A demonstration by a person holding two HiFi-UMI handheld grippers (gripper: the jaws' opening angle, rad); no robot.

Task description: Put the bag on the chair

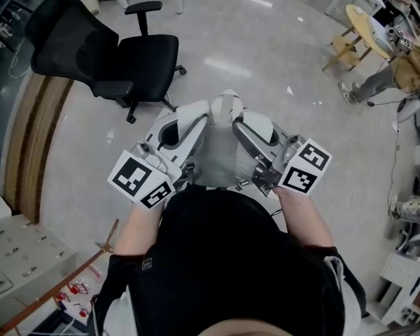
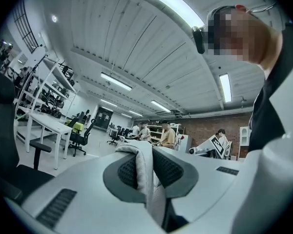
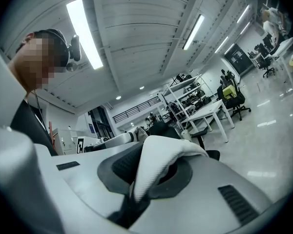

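The person carries the white bag (image 1: 214,154) clear of the floor. The left gripper (image 1: 208,115) and right gripper (image 1: 236,117) each have jaws pinched tight on a handle, well apart from the black chair (image 1: 140,58).

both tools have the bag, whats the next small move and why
Probably carry the bag forward and left toward the black chair. The left tool and right tool are each shut on its white strap, and the chair stands apart, ahead on the left.
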